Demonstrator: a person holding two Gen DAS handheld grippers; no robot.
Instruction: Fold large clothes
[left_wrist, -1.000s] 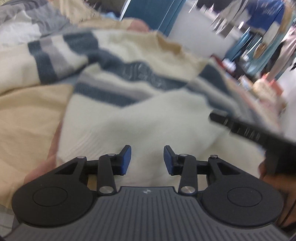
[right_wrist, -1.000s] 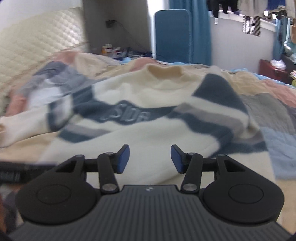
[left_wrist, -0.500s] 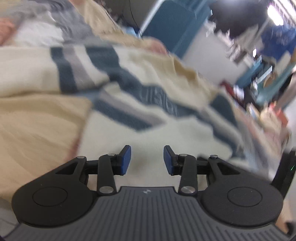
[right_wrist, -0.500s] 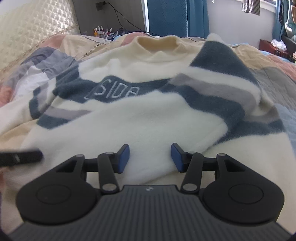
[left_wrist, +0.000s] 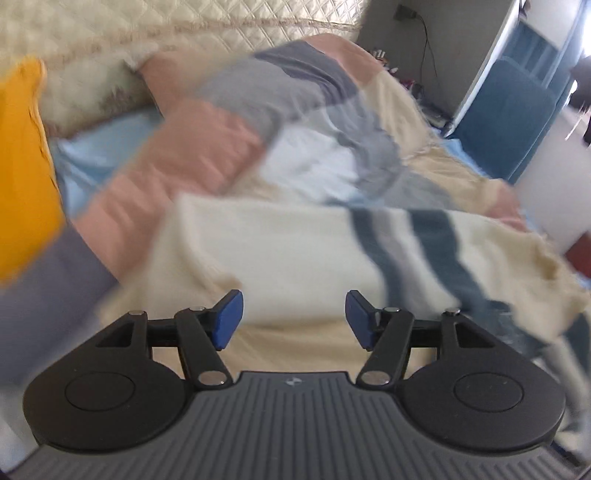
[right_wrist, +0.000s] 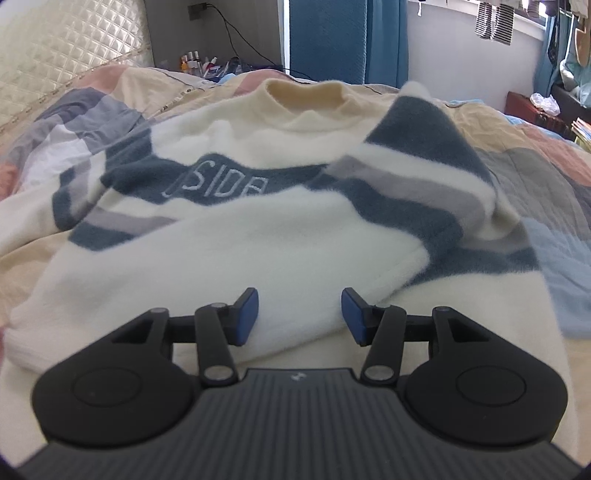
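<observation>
A cream fleece sweater (right_wrist: 258, 236) with dark blue and grey stripes and pale lettering lies spread on the bed, collar at the far side. One sleeve (right_wrist: 424, 192) is folded across its chest. My right gripper (right_wrist: 299, 314) hovers over the near hem, open, nothing between its blue pads. In the blurred left wrist view the sweater's other sleeve (left_wrist: 295, 251) stretches out across the quilt, cream with blue stripes. My left gripper (left_wrist: 293, 319) hangs above that sleeve with its jaws opening and nothing between them.
A patchwork quilt (left_wrist: 229, 147) in pink, grey, white and beige covers the bed. A quilted cream headboard (left_wrist: 184, 22) stands behind. Something yellow (left_wrist: 22, 166) sits at the left edge. A blue panel (right_wrist: 325, 37), curtains and hanging clothes are at the back.
My left gripper swung left, away from the sweater's body towards the outstretched sleeve and headboard, and its jaws widened. The right gripper stayed over the hem and tipped down slightly.
</observation>
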